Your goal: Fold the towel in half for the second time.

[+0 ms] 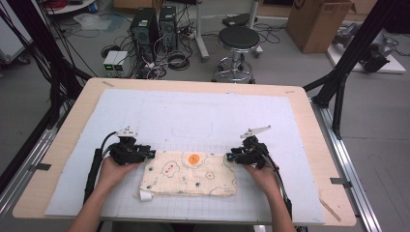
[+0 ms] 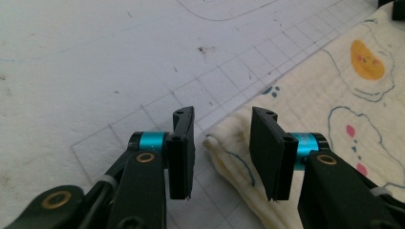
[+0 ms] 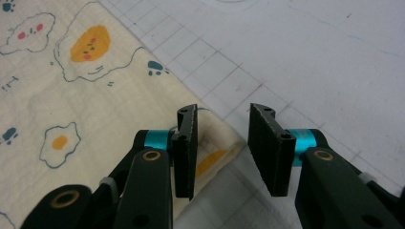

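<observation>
A cream cloth (image 1: 188,174) printed with fried eggs and paw marks lies folded flat on the white gridded mat (image 1: 193,111), near the front. My left gripper (image 1: 151,154) sits at the cloth's far left corner and my right gripper (image 1: 229,157) at its far right corner, each held by a hand. In the left gripper view the gripper (image 2: 223,117) stands open, with the rounded cloth (image 2: 310,95) corner lying between the jaws, untouched by the pads. In the right gripper view the gripper (image 3: 222,112) is open too, and the cloth (image 3: 71,95) corner reaches into its gap.
The mat covers most of a wooden table (image 1: 309,125). Beyond the far edge, on the floor, are a black stool (image 1: 238,38), computer towers (image 1: 153,26) with cables, and a cardboard box (image 1: 316,21). Black frame legs stand at both sides.
</observation>
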### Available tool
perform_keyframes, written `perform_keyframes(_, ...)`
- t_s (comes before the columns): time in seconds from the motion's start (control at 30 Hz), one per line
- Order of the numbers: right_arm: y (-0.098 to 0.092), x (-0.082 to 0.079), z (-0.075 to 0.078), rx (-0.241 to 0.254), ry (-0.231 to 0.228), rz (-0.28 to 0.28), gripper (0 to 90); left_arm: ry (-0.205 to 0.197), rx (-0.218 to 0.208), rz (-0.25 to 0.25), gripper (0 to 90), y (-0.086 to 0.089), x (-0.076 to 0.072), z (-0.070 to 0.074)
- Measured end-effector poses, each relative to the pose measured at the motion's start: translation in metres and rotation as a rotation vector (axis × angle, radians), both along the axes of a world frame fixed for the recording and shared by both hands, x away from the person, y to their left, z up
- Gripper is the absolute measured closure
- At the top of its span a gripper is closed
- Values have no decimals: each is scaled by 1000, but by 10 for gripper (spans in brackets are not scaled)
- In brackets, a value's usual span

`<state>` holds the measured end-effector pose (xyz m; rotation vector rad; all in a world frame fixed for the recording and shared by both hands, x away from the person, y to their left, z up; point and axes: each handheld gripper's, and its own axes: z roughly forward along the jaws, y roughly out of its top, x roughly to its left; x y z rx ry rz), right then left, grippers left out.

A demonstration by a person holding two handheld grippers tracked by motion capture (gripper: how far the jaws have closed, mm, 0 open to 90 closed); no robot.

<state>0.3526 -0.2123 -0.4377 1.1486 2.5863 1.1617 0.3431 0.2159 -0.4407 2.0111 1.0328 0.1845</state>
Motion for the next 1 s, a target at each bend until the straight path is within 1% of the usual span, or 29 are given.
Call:
perform_keyframes(0.1, 1, -1, 0, -4, -3, 1, 655, 7, 9, -15, 640, -2, -1, -1)
perform_keyframes(0.13, 1, -1, 0, -7, -3, 5, 659, 0, 21, -16, 642, -3, -2, -1)
perform_keyframes(0.2, 3, -3, 0, -18, -12, 8, 675, -1, 33, -11, 641, -6, -3, 0)
perform_keyframes(0.3, 5, -6, 0, -26, -30, 13, 716, -2, 41, -8, 676, -7, -4, 0)
perform_keyframes(0.4, 5, -9, 0, -32, -28, 20, 766, -8, 58, 11, 737, -8, -5, 1)
perform_keyframes(0.43, 5, -9, 0, -31, -20, 26, 792, -7, 59, 15, 754, -9, -6, 1)
perform_keyframes(0.5, 5, -9, 0, -26, -10, 36, 812, -11, 67, 4, 787, -9, -6, 1)
perform_keyframes(0.53, 4, -9, 0, -23, -9, 38, 819, -15, 64, 10, 804, -11, -7, 1)
perform_keyframes(0.57, 4, -9, 0, -19, -9, 39, 823, -16, 72, 4, 810, -11, -7, 1)
perform_keyframes(0.67, 4, -7, -1, -2, 5, 41, 829, -12, 63, 4, 828, -8, -6, 2)
perform_keyframes(0.73, 4, -6, -1, 8, 5, 47, 834, -15, 47, 21, 831, -5, -4, 3)
perform_keyframes(0.77, 3, -5, 0, 15, 5, 48, 836, -15, 45, 22, 833, -4, -4, 4)
perform_keyframes(0.87, 3, -4, 4, 49, -7, 41, 840, -19, 40, 30, 837, -2, 0, 7)
perform_keyframes(0.9, 2, -3, 6, 56, -9, 39, 840, -23, 46, 28, 837, -2, 2, 9)
perform_keyframes(0.93, 2, -2, 8, 61, -17, 35, 840, -27, 43, 35, 837, -3, 3, 11)
perform_keyframes(1.0, 3, 1, 12, 70, -16, 18, 840, -39, 36, 45, 837, -2, 6, 14)
